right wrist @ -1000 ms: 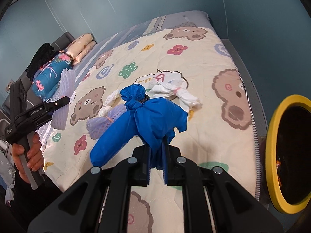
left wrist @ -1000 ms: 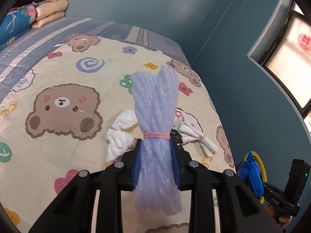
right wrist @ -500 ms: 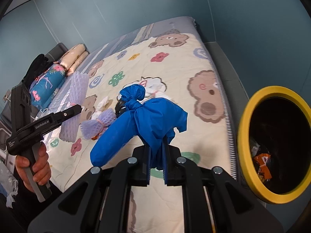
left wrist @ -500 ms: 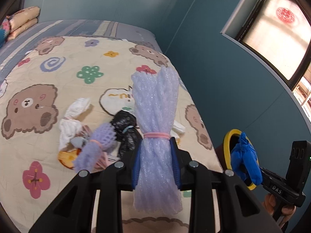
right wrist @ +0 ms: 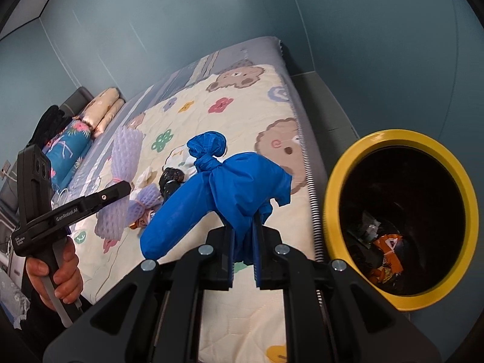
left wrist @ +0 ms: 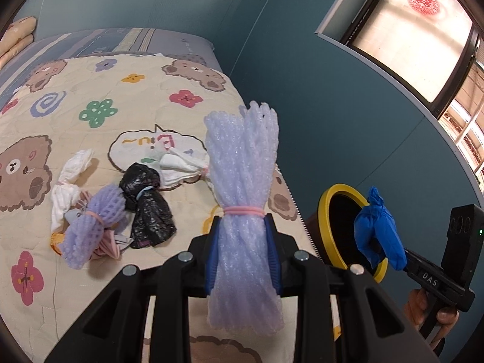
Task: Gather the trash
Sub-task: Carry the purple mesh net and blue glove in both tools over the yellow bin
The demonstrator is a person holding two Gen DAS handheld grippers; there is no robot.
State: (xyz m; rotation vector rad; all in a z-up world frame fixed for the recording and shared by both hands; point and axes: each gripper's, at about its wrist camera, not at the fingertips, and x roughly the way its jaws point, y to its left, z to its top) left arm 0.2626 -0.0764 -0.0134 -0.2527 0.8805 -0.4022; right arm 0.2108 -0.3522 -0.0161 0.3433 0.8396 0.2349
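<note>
Carrying trash binward, the right gripper point(right wrist: 243, 252) pinches a knotted blue plastic bag point(right wrist: 230, 193) beside the yellow-rimmed black bin point(right wrist: 402, 217), the left gripper point(left wrist: 242, 257) clamps a banded lilac foam-net bundle point(left wrist: 242, 187); next, release over the opening.

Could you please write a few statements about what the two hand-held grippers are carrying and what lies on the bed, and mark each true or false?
1. The left hand-held gripper is clamped on a pale purple foam net bundle. True.
2. The right hand-held gripper is empty. False: it is shut on a knotted blue bag.
3. The yellow-rimmed bin has nothing inside. False: orange wrappers lie at its bottom.
4. A black bag lies on the bear-print bedspread. True.
5. The blue bag is already inside the bin. False: it is held beside the rim.
</note>
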